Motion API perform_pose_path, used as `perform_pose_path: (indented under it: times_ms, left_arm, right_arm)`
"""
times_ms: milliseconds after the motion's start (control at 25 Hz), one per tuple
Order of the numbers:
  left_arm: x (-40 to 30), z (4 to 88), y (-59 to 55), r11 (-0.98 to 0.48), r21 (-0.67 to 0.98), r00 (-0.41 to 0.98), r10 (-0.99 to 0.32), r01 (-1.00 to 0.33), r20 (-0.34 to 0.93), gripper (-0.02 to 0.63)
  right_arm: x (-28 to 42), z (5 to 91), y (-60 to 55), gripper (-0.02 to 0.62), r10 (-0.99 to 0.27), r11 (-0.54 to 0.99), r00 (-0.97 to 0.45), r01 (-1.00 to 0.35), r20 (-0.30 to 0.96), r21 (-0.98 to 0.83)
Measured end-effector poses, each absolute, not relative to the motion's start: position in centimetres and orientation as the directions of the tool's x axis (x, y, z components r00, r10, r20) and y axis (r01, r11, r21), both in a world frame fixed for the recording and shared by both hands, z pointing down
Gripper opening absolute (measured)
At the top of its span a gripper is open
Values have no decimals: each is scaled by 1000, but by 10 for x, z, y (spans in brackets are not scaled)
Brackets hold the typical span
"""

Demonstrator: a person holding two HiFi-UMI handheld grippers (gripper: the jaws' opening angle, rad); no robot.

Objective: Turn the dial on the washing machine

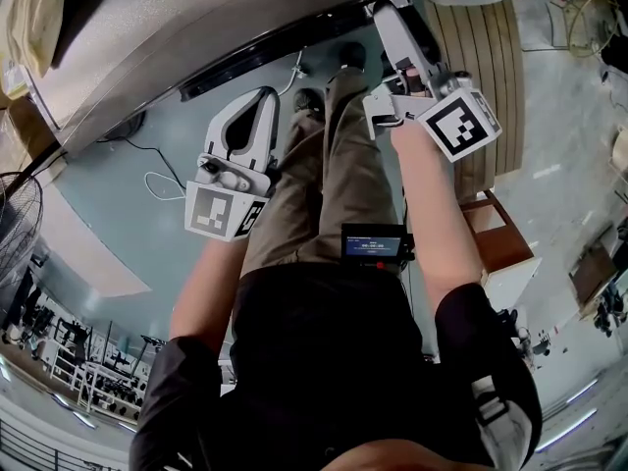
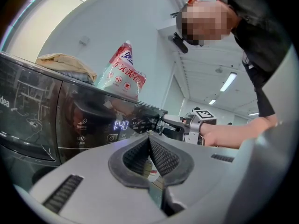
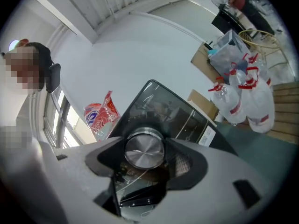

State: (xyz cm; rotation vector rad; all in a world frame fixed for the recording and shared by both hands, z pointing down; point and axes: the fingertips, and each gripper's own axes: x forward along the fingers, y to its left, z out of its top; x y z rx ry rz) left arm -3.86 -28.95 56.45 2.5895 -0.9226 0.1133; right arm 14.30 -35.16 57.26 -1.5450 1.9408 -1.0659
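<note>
The washing machine [image 1: 147, 37] has a dark control panel [image 2: 93, 115] with a lit display [image 2: 121, 124]. Its round silver dial [image 3: 145, 146] sits between the pads of my right gripper [image 3: 145, 152], which is shut on it from both sides. From the left gripper view, the right gripper [image 2: 163, 124] reaches level onto the panel, its marker cube [image 2: 203, 115] behind it. In the head view the right gripper [image 1: 392, 13] touches the machine front. My left gripper [image 2: 149, 141] hangs back from the panel, pads together with nothing between them; the head view shows the left gripper [image 1: 257, 101] low and apart from the machine.
A red and white detergent bag [image 2: 124, 73] and a folded cloth [image 2: 65, 64] lie on top of the machine. Several clear water bottles [image 3: 243, 97] and a cardboard box [image 3: 203, 62] stand to the right. A slatted wooden panel [image 1: 481, 57] and a fan [image 1: 15, 224] flank the person's legs.
</note>
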Motion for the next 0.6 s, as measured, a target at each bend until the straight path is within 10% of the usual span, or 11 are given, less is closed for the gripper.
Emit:
perform_pose_path:
  times_ms: [600]
  left_arm:
    - [-40, 566, -290, -703, 335, 777, -595, -627, 204, -5]
  right_arm:
    - [149, 578, -350, 275, -962, 30, -259, -411, 85, -911]
